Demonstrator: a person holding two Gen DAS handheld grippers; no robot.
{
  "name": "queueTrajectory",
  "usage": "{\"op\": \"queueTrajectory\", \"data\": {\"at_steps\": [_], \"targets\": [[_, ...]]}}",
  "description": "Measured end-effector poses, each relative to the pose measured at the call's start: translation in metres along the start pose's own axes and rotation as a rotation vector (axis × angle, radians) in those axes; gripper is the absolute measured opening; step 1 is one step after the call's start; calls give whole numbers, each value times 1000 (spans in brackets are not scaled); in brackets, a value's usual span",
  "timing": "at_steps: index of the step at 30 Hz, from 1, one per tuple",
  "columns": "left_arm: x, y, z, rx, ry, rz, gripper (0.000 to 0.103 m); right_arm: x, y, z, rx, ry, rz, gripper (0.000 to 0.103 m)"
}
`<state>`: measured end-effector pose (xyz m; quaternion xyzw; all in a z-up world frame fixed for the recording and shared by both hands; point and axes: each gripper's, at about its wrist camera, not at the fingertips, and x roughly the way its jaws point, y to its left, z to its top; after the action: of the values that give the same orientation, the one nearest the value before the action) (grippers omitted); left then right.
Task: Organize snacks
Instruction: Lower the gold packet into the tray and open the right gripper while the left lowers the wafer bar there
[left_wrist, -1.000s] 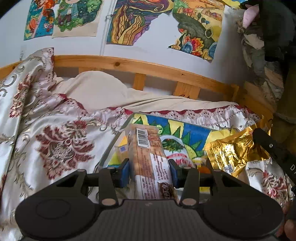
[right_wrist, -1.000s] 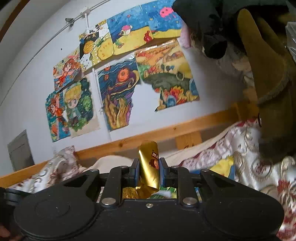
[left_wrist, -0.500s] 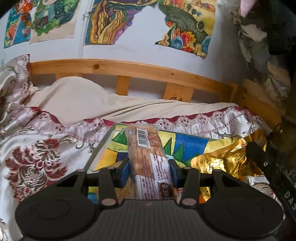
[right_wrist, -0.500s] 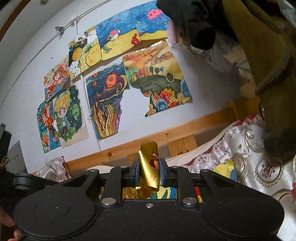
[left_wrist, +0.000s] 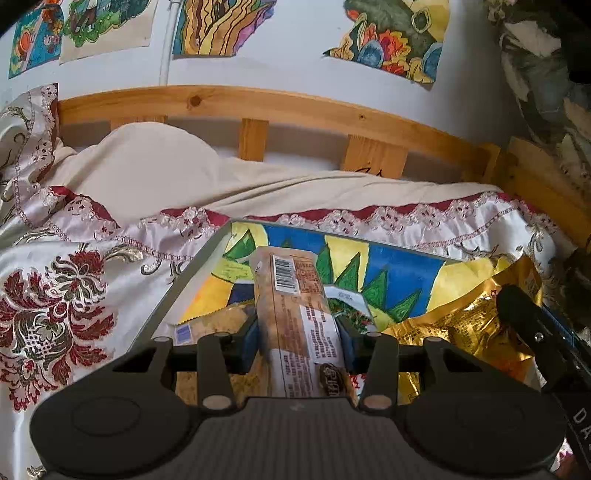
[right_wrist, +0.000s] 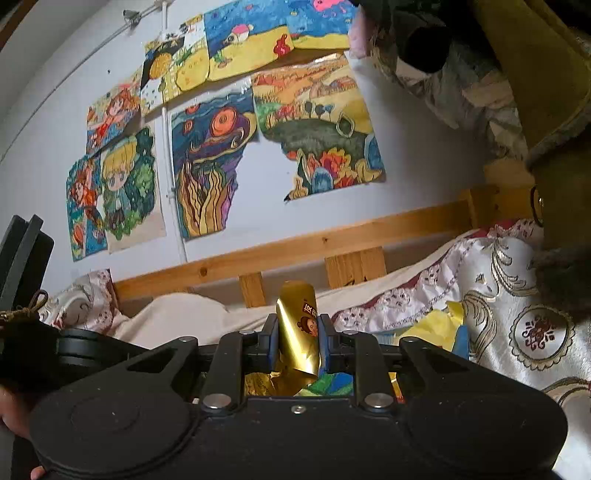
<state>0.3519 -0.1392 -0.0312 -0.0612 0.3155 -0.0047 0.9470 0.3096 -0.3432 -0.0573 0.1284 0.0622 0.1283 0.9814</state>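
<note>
Foil-wrapped tan snack bar (left_wrist: 295, 314) sits clamped in the left gripper (left_wrist: 297, 341), pads pinching it across the width abt mid-length, barcode end pointing away, over a tray (left_wrist: 192, 280) w/ a bright painted bottom that lies on the bed's floral bedspread (left_wrist: 59, 295). Right gripper (right_wrist: 297, 338) is closed narrow on a fold of a gold foil bag (right_wrist: 297, 325); in the left view the bag's crinkled body (left_wrist: 469, 332) sprawls over the tray's right side, partly on the quilt. Another tan packet (left_wrist: 218, 321) lies in the tray under the left gripper.

Handling, as a guess: bar looks light, semi-stiff, contents prob crumbly, so a mid-body pinch w/ mild squeeze suits it; film is slick, may slide if tilted. Gold bag looks light, floppy, puffy; a grip on its edge or seam avoids crushing contents, but it'll dangle & swing.
</note>
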Motion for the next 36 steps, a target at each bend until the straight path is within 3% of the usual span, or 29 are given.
{"op": "queueTrajectory", "data": {"at_steps": [17, 36], "targets": [[10, -5, -14, 37, 55, 23, 48, 14, -4, -12, -19, 101, -43, 24], [27, -7, -14, 18, 0, 87, 48, 20, -2, -20, -54, 130, -69, 26]]}}
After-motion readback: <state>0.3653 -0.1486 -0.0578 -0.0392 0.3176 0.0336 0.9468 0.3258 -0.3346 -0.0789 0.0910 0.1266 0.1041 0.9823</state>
